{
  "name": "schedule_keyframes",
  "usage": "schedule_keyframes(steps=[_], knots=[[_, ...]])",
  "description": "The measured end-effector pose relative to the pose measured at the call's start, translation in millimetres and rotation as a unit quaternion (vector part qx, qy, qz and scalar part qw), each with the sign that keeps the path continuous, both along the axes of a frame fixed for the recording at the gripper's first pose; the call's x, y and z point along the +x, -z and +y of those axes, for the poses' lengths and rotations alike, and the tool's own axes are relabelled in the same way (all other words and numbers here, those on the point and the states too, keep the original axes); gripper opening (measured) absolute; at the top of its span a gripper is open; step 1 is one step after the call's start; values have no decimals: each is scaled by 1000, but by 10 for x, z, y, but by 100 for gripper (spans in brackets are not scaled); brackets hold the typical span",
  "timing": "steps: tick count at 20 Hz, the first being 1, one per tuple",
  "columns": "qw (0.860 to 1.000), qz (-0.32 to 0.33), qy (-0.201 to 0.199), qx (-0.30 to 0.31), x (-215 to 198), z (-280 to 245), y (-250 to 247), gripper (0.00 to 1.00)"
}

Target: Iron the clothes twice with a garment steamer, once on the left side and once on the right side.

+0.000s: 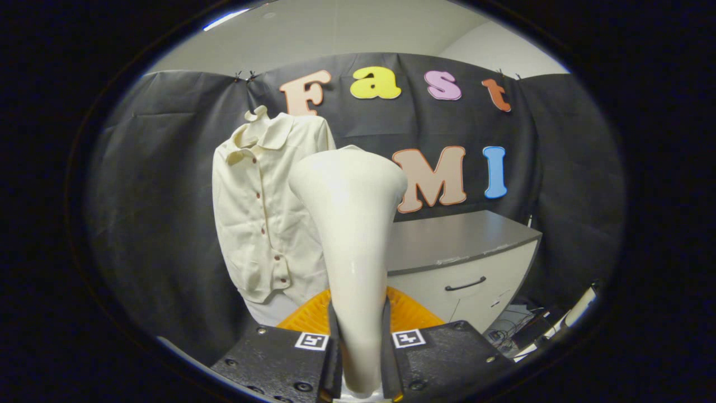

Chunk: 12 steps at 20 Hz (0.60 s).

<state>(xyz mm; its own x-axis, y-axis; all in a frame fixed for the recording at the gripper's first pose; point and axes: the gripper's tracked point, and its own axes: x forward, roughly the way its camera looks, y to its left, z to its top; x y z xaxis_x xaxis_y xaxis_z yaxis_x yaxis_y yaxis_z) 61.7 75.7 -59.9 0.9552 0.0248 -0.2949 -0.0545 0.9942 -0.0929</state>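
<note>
Nearest, at 6 o'clock: the gripper (361,358), both fingers pressed on the narrow handle of one garment steamer (351,235), clamped between them and standing upright, its wide flared head at the middle of the view. Two small square black-and-white markers (311,341) on the finger blocks, one on each side of the handle; no readable writing on steamer or gripper. Just behind the fingers, a ribbed orange part (405,313), partly hidden by the handle. Beyond, at 9 o'clock of the steamer head: one cream shirt (257,224) hanging against the black cloth wall, collar up, a row of dark buttons down the front, about five countable. At 3 to 4 o'clock, further back: one grey-topped cabinet (464,246) with one dark drawer handle (465,284). Cables (512,327) on the floor beside it.
</note>
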Motion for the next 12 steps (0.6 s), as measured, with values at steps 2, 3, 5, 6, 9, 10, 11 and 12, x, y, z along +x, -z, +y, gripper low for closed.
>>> schedule_keyframes(steps=[2,3,5,6,9,10,11,12], knots=[[1000,9,-1,2,-24,0,82,27],[1000,13,-2,6,-34,2,122,27],[1000,17,0,8,-34,-24,146,27],[1000,19,4,7,-28,-58,148,27],[1000,16,9,9,-11,-102,116,27],[1000,15,9,11,-11,-101,113,27],[1000,13,8,10,4,-98,96,27],[1000,14,6,7,9,-89,99,27]])
